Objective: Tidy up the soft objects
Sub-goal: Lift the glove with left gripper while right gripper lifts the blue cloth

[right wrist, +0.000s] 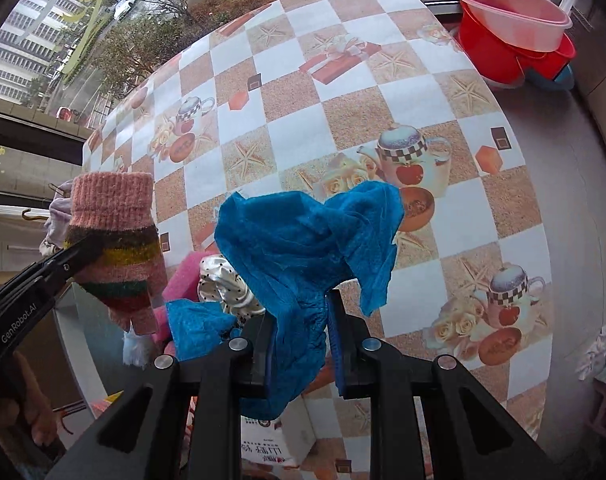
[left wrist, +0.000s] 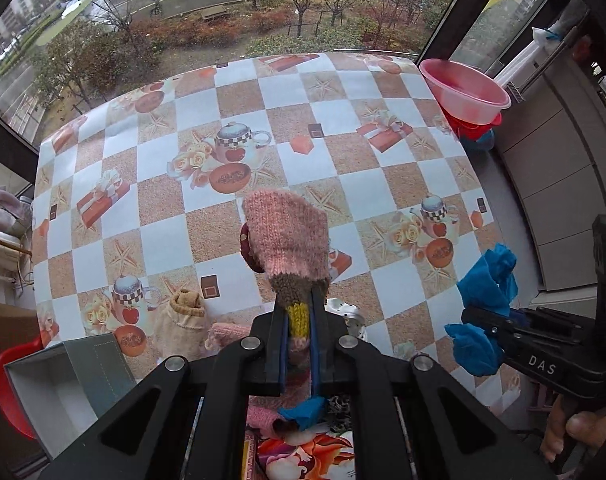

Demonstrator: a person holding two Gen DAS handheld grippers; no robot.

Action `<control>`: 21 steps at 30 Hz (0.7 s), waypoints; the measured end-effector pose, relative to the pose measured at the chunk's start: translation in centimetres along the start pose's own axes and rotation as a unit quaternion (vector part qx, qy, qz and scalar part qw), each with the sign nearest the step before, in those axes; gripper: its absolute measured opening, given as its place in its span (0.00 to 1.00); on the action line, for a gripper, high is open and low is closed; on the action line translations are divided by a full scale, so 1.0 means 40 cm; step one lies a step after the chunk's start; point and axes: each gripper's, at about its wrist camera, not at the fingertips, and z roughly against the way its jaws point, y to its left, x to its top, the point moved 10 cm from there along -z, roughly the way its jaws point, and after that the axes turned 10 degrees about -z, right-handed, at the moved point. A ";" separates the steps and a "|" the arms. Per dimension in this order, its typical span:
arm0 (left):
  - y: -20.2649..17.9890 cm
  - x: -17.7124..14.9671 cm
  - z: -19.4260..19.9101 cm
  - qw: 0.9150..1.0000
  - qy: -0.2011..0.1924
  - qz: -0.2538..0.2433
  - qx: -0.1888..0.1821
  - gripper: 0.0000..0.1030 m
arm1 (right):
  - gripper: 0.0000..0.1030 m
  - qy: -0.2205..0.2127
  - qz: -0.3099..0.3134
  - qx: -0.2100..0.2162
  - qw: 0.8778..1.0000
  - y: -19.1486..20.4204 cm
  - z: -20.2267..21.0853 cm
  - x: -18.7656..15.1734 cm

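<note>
The left gripper (left wrist: 297,312) is pinching a pink knitted glove (left wrist: 287,232) by its striped middle. The glove's long axis runs along the fingers: the pink cuff points away from the gripper, out over the table (left wrist: 343,152), while the finger end hangs back between the jaws toward the camera. In the right wrist view the same glove (right wrist: 113,236) is clear of the tabletop, cuff uppermost and short fingers pointing down, its brown, yellow and green stripes crossing the long axis.

The right gripper (right wrist: 299,320) is clamped on a blue cloth (right wrist: 303,248). The cloth is crumpled; most of it bulges past the fingertips and a tail trails back between the jaws, so its length roughly follows the gripper's line. From the left wrist view the cloth (left wrist: 488,280) sticks out on both sides of the jaws, held above the table's right edge.

Below the grippers lies a heap of soft things: a beige sock (left wrist: 183,316), a white dotted scrunchie (right wrist: 223,286), a pink piece (right wrist: 183,280) and another blue cloth (right wrist: 199,328). A grey box (left wrist: 63,388) stands open at the table's near left corner. Stacked basins (right wrist: 515,28), pink on red, sit off the far right corner.
</note>
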 end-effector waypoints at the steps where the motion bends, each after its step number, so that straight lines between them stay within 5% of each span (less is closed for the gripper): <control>1: -0.019 -0.006 0.008 1.000 0.000 -0.003 -0.003 0.09 | 0.22 0.000 -0.001 0.001 1.000 -0.012 0.011 -0.009; 21: -0.265 -0.271 0.089 0.998 0.027 -0.046 -0.029 0.09 | 0.22 0.020 -0.033 0.012 0.999 -0.170 0.058 -0.219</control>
